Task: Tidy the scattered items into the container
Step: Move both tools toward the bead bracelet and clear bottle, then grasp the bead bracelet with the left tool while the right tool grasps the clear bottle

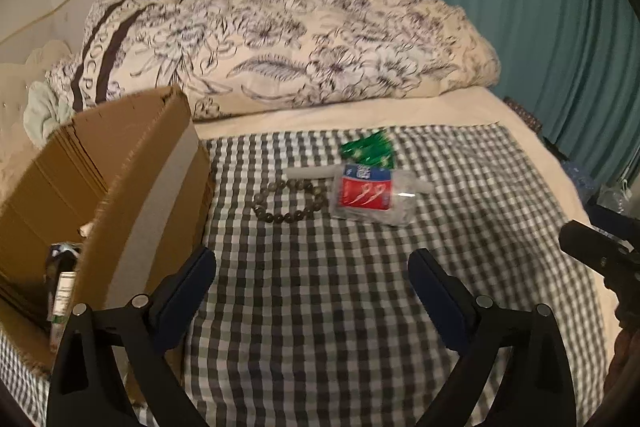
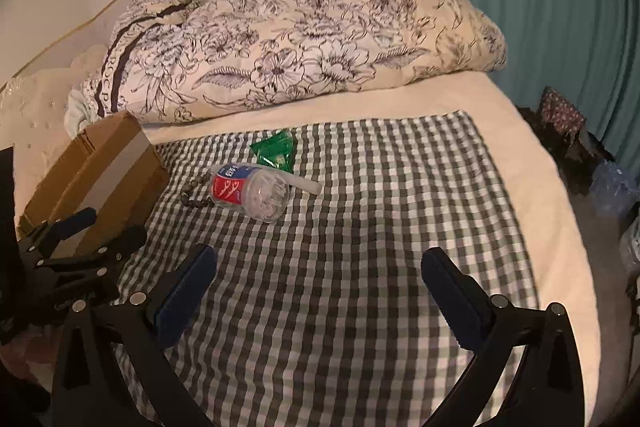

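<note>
Four loose items on the checked cloth (image 1: 360, 307): one bottle (image 1: 370, 195), one bracelet (image 1: 286, 201), one green packet (image 1: 370, 149), one white stick (image 1: 310, 172). One box (image 1: 132, 187) left. Left gripper (image 1: 312, 279) and right gripper (image 2: 320, 279): jaws apart, empty.

Box (image 1: 120, 187) at frame left on checked cloth (image 1: 320, 287); bead ring (image 1: 286, 201), bottle (image 1: 372, 197), packet (image 1: 368, 149) clustered centre; duvet (image 1: 300, 39) behind.

Our left gripper (image 1: 312, 267) and right gripper (image 2: 319, 267) look alike: each is a black plastic frame of curved, slotted arms ending in two fingers faced with dark blue ribbed pads (image 1: 188, 285). Round silver pivot pins (image 1: 139, 301) sit at the linkage joints. On the left gripper's frame we see small silver screws (image 2: 102, 249).
</note>
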Action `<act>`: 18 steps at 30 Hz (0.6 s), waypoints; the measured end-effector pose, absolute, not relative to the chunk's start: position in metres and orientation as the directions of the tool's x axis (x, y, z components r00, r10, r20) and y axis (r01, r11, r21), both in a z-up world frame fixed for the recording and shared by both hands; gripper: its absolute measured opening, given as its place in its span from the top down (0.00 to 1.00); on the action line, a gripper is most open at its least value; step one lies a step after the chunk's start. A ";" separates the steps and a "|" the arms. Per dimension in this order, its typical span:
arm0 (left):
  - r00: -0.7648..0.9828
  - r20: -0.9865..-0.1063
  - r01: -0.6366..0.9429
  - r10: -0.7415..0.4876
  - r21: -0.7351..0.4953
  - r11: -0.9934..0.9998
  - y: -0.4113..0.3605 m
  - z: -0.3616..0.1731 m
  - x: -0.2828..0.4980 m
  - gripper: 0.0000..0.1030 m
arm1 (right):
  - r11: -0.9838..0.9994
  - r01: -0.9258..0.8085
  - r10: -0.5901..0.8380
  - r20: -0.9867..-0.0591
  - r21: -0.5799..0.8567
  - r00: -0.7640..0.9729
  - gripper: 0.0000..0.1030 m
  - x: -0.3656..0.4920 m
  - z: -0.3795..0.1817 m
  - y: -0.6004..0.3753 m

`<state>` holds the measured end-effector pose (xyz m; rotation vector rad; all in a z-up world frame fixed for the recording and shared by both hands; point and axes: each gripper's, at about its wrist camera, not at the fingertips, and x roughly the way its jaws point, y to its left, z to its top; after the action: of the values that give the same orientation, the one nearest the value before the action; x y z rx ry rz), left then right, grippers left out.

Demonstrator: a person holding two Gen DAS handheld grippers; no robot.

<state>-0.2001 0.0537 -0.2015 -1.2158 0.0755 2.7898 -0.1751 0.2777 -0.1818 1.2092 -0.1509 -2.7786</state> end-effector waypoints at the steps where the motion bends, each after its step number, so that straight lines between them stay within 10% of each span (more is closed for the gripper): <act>1: -0.675 -0.735 -0.099 0.061 0.009 -0.995 0.052 -0.206 -0.206 0.04 | -0.989 0.064 -0.143 -0.726 0.135 -0.673 0.00 -0.180 -0.186 0.276; 18: -0.662 -0.749 -0.033 0.033 -0.016 -0.999 0.036 -0.252 -0.281 0.04 | -0.966 0.190 -0.255 -0.740 0.174 -0.622 0.00 -0.259 -0.244 0.222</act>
<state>-0.2809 0.0363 -0.2519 -1.2757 -0.0014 2.8312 -0.2590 0.2223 -0.2444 1.2159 -0.1148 -2.6233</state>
